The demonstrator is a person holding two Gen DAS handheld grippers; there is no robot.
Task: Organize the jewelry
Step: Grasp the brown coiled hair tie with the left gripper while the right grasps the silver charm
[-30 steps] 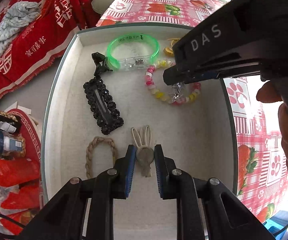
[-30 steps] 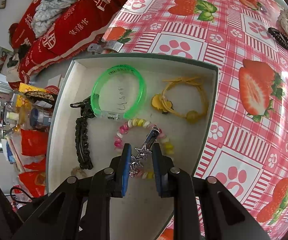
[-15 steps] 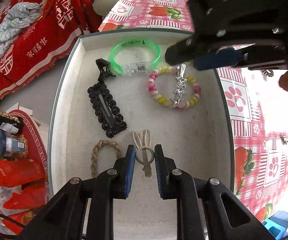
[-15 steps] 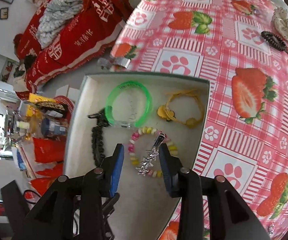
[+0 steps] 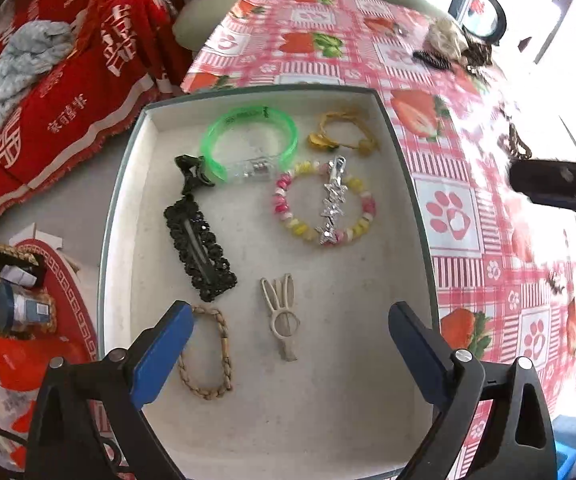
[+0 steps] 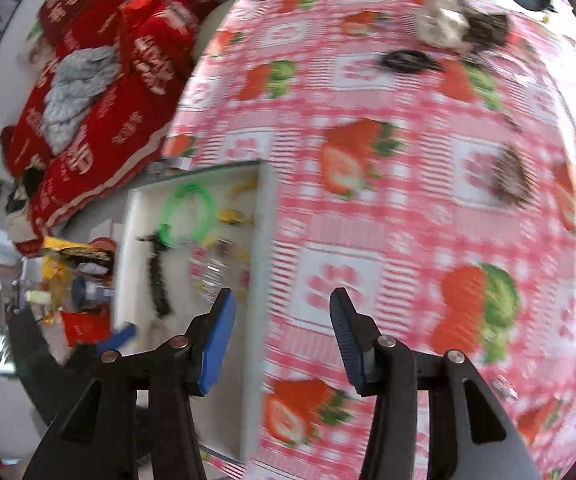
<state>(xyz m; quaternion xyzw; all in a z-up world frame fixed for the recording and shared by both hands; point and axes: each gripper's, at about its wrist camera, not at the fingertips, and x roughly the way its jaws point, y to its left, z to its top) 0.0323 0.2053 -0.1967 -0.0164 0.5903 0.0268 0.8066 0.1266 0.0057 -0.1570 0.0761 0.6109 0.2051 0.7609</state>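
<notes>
- Beige and slim, the rabbit-ear hair clip (image 5: 282, 318) lies flat on the pale floor of the tray (image 5: 416, 216), low in the middle of the left wrist view; its long axis runs nearly up and down the frame, ears toward the top, tail toward the bottom.
- The left gripper (image 5: 290, 356) hangs over it with the fingers (image 5: 160, 354) spread wide, having just opened; the clip lies between them, touching neither.
- A silver star clip (image 5: 332, 200) lies across a pink and yellow bead bracelet (image 5: 324, 204), long axis close to vertical in the frame, plain end at the top.
- A black beaded clip (image 5: 200, 248) slants from upper left to lower right, with a small black claw clip (image 5: 192, 170) above it.
- A green bangle (image 5: 250, 142) shows dark print on its rim, too small to read.
- A yellow cord bracelet (image 5: 342, 136) sits at the tray's upper right, a braided tan band (image 5: 208, 356) at its lower left.
- The right gripper (image 6: 282, 334) is over the tray's right edge and the strawberry-and-paw-print cloth of the bench (image 6: 408, 200); its fingers have just been parting, and they stand apart with nothing between them.
- Red fabric (image 5: 68, 92) at upper left bears white Chinese characters.
</notes>
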